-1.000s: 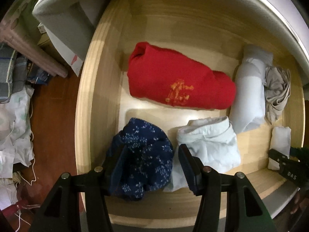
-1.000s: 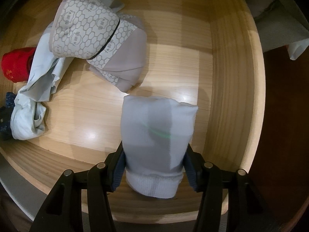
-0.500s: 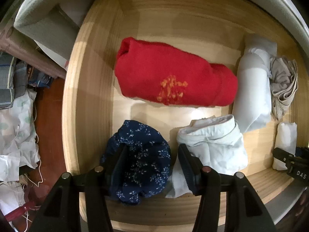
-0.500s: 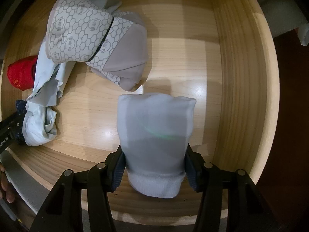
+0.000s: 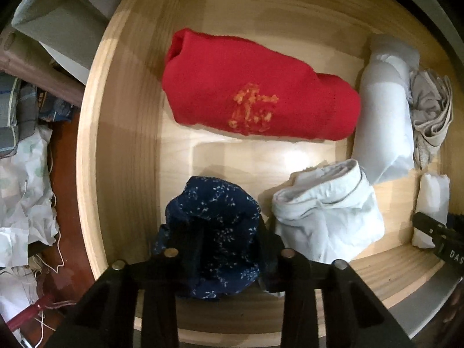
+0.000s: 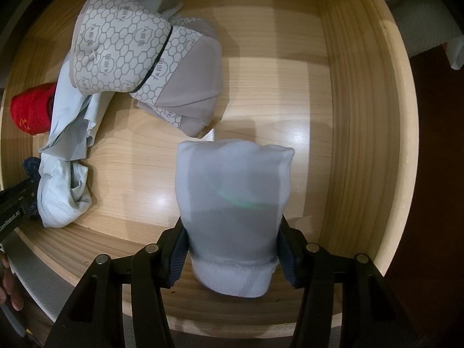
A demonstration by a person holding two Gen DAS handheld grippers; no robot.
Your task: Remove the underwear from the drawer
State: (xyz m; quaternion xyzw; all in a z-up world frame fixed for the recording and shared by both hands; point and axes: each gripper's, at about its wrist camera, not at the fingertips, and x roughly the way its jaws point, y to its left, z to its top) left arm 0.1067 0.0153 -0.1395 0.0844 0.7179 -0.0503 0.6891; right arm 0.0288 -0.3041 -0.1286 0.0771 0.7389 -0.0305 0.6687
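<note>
Both grippers point down into the wooden drawer [image 5: 121, 133]. Seen from its own camera, the left gripper [image 5: 223, 240] has just been closing, and its jaws now pinch the navy flowered underwear [image 5: 214, 217], the cloth bunched up between the pads. Just to its right lies a pale blue folded piece [image 5: 327, 214]; farther ahead is a red roll with an orange mark [image 5: 255, 92], and off to the right a long white roll [image 5: 382, 110] with a crumpled beige garment [image 5: 432, 113] beside it. Left of the drawer wall this view alone shows loose cloths and cord on a dark floor [image 5: 69, 191].

From the right camera, the right gripper [image 6: 232, 249] is clamped on a pale grey-white bundle with a ribbed band [image 6: 235, 203], its pads pressed to both sides. Ahead and to its left sits a grey garment with a honeycomb-printed band [image 6: 139, 49], which the left view does not show clearly. Only an end of the red roll and a scrap of the navy cloth show here, at the far left edge, mostly hidden behind the pale blue piece.

At the right edge of the left view, the grey-white bundle appears small, with a black gripper part across its lower end. Fingertips [image 6: 11, 295] show at the lower left corner of the right view, cut off by the frame. Whether either bundle is lifted clear of the drawer floor I cannot tell.
</note>
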